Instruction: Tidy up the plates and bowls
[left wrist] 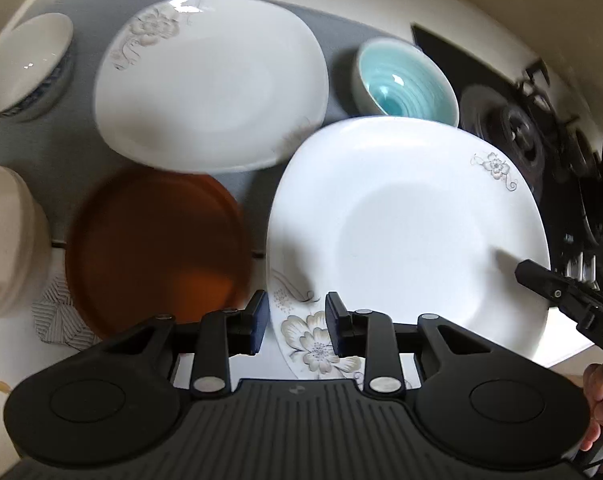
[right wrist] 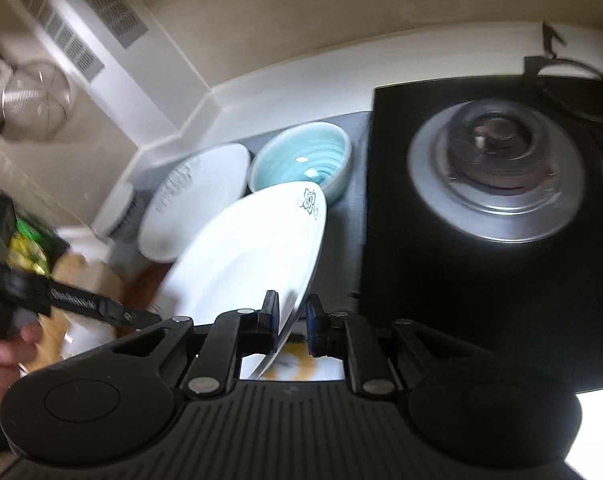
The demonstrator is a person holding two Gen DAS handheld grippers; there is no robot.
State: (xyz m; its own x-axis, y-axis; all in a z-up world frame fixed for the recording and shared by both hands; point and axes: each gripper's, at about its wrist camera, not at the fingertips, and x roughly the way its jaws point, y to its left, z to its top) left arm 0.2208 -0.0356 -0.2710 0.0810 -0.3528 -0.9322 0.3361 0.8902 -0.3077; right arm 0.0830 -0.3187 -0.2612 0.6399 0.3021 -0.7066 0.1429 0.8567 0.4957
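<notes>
A white square plate with grey flowers (left wrist: 401, 232) (right wrist: 241, 264) hangs tilted above the grey mat (left wrist: 81, 152). My right gripper (right wrist: 293, 320) is shut on its rim, and in the left wrist view it reaches in over the plate's right edge (left wrist: 529, 274). My left gripper (left wrist: 297, 320) stands open, and the plate's flowered near corner shows between its fingers without being pinched. A second flowered plate (left wrist: 209, 88) lies on the mat behind. In front of that one, on the left, is a brown plate (left wrist: 153, 248). A teal bowl (left wrist: 405, 80) (right wrist: 301, 160) stands at the back.
A white bowl with a blue pattern (left wrist: 25, 64) sits at the mat's far left, and a cream bowl (left wrist: 5, 240) is nearer on the left. The black stove top with its burner (right wrist: 497, 184) borders the mat on the right. A wall runs behind the counter.
</notes>
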